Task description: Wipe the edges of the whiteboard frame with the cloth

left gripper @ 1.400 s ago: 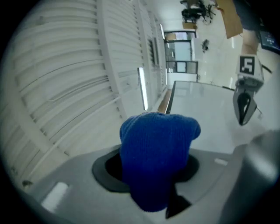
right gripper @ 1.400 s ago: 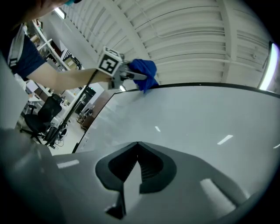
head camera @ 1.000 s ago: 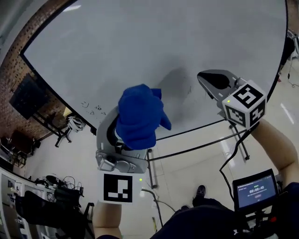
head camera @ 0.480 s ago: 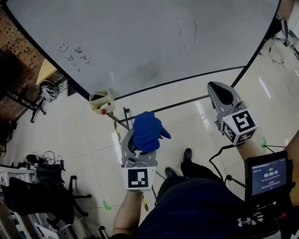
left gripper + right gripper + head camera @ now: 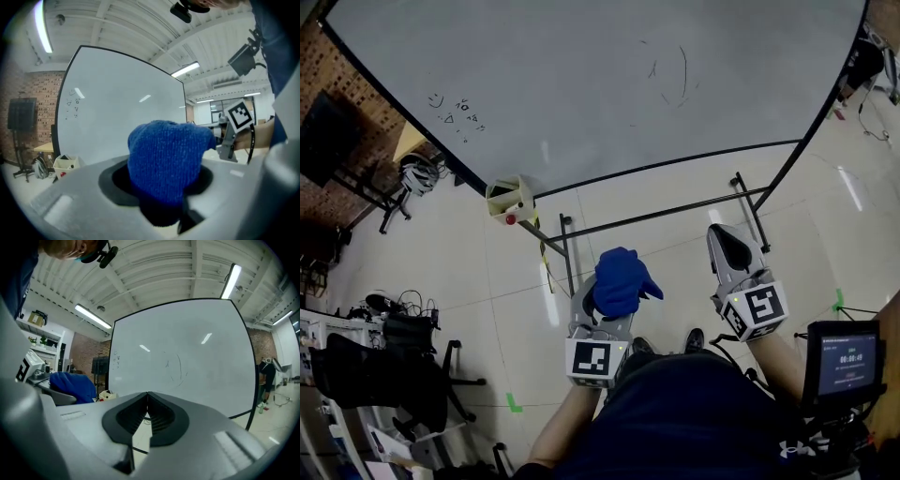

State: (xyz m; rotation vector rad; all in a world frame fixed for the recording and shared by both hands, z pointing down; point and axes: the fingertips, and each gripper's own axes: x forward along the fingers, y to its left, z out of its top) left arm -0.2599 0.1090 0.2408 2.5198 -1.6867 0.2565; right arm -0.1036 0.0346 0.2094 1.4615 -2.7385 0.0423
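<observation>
Holding: left gripper grips cloth, jaws half apart.
Right gripper: jaws together, empty.
Frame: lower edge runs sideways mid-picture, well above the cloth-bearing left gripper.

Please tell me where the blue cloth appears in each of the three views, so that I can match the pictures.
Head view: the blue cloth is at lower centre, gripped in the left tool.
Left gripper view: the blue cloth fills the centre, between that tool's jaws.
Right gripper view: the blue cloth is at the left edge, at mid-height.
Shared landmark: the whiteboard, visible in all three views.
</observation>
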